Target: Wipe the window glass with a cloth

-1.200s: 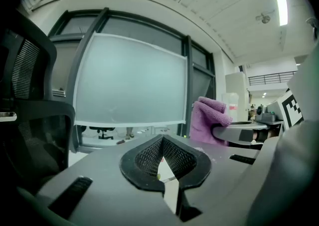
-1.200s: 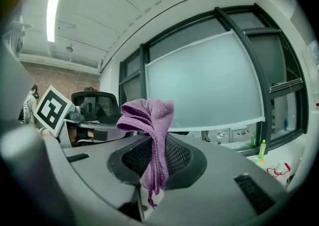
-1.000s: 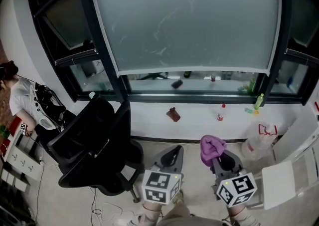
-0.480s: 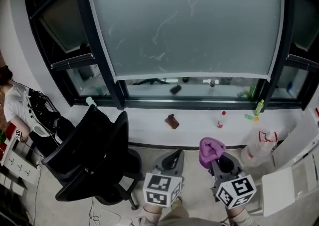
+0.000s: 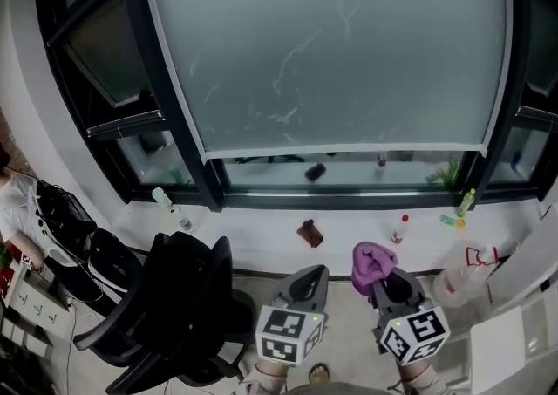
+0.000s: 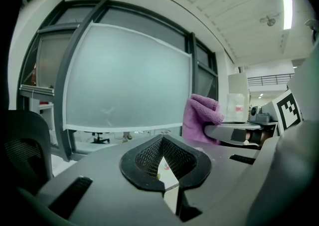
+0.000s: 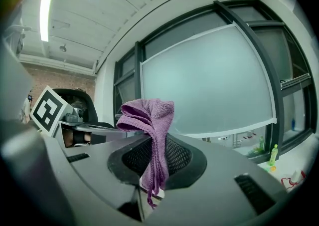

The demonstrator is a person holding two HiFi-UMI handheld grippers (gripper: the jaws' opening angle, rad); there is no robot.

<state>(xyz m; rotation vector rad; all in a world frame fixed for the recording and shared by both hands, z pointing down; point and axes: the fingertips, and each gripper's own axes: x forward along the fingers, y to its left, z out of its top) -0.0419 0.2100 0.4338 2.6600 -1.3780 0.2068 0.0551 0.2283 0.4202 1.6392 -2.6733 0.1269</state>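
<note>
The frosted window glass [image 5: 331, 44] fills the wall ahead, streaked with white smears; it also shows in the left gripper view [image 6: 124, 80] and the right gripper view [image 7: 209, 85]. My right gripper [image 5: 377, 274] is shut on a purple cloth [image 5: 372, 262] that bunches above its jaws and hangs down between them [image 7: 152, 135]. The cloth [image 6: 202, 117] also appears to the right in the left gripper view. My left gripper [image 5: 309, 278] is held beside it, shut with nothing in it. Both grippers are low, well short of the glass.
A white sill [image 5: 261, 241] runs under the window with a brown object [image 5: 309, 233], a small red-capped bottle [image 5: 399, 228], a green bottle [image 5: 467, 202] and a clear bottle [image 5: 164, 202]. A black office chair [image 5: 166, 306] stands at the left. A plastic bag [image 5: 462, 273] sits at the right.
The view has shifted closer to the window and to the right; the chair and sill slid leftward and down. Both grippers keep their places, the cloth still held.
</note>
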